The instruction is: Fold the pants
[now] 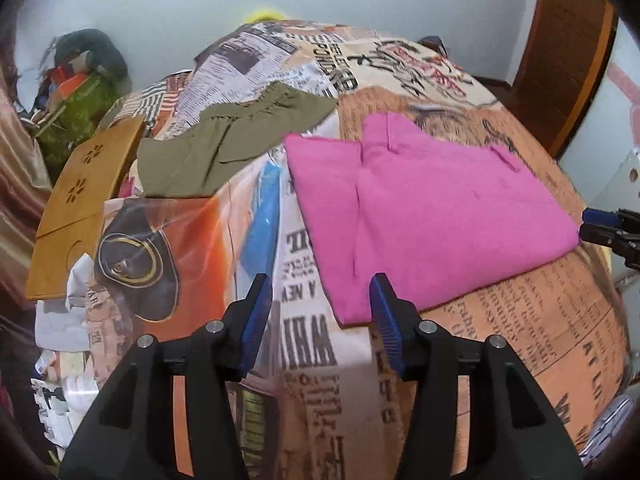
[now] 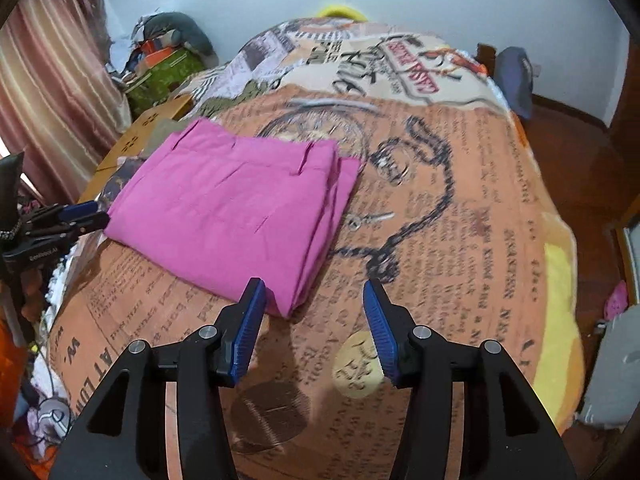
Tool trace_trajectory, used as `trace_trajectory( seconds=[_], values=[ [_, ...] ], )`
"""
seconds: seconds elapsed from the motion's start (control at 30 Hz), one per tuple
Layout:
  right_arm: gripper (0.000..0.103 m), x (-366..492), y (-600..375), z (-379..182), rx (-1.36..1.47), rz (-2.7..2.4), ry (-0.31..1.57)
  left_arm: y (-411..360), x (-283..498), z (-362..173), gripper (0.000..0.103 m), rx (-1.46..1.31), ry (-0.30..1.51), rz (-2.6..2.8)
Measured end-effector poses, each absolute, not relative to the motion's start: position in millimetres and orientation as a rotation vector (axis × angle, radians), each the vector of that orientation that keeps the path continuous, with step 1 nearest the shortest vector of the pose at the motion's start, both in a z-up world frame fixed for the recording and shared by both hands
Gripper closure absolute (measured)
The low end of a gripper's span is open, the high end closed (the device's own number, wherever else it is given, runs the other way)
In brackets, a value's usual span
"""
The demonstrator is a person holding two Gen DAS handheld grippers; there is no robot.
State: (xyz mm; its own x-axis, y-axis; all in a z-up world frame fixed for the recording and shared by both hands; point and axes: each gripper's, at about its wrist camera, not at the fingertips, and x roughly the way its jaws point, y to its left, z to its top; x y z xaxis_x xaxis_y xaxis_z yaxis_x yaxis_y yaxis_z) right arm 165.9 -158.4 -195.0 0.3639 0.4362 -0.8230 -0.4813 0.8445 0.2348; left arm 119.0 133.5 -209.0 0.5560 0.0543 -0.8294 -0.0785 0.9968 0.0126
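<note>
Pink pants (image 1: 432, 208) lie folded into a flat rectangle on the printed bedspread (image 1: 520, 320); the right wrist view shows the same pink pants (image 2: 236, 208) with belt loops up. My left gripper (image 1: 322, 292) hovers open just off the near left corner of the fold, nothing between its blue pads. My right gripper (image 2: 314, 292) stands open beside the near right corner, its left pad close to the cloth edge but apart from it. Each gripper's tips also show at the edge of the other view: the right gripper (image 1: 600, 224) and the left gripper (image 2: 88, 216).
Olive-green shorts (image 1: 232, 140) lie spread on the bed behind the pink pants. A wooden board (image 1: 84, 204) rests at the bed's left edge, a pile of clutter (image 1: 80, 92) beyond it. A curtain (image 2: 52, 92) hangs at the left, wooden floor (image 2: 572, 152) at the right.
</note>
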Motion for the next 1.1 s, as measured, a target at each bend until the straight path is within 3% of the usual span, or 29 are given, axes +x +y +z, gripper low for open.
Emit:
trace_trajectory(
  seconds=[0.13, 0.27, 0.33, 0.63, 1.0, 1.1],
  values=[
    [0.056, 174, -162, -185, -0.023, 0.587, 1.008, 140, 126, -191, 0.050, -0.073, 0.938, 0.058],
    [0.046, 184, -156, -183, -0.007, 0.594, 0.990, 137, 141, -185, 0.034, -0.096, 0.920, 0.029],
    [0.043, 190, -151, -187, 0.004, 0.597, 0.995, 135, 152, -188, 0.033, -0.110, 0.930, 0.017],
    [0.043, 217, -142, -227, 0.100, 0.624, 1.124, 140, 186, -230, 0.031, -0.218, 1.027, -0.017],
    [0.043, 242, -137, -244, 0.188, 0.664, 1.163, 145, 210, -240, 0.031, -0.308, 1.043, -0.079],
    [0.047, 245, -136, -245, 0.194, 0.671, 1.160, 142, 217, -243, 0.035, -0.304, 1.043, -0.077]
  ],
)
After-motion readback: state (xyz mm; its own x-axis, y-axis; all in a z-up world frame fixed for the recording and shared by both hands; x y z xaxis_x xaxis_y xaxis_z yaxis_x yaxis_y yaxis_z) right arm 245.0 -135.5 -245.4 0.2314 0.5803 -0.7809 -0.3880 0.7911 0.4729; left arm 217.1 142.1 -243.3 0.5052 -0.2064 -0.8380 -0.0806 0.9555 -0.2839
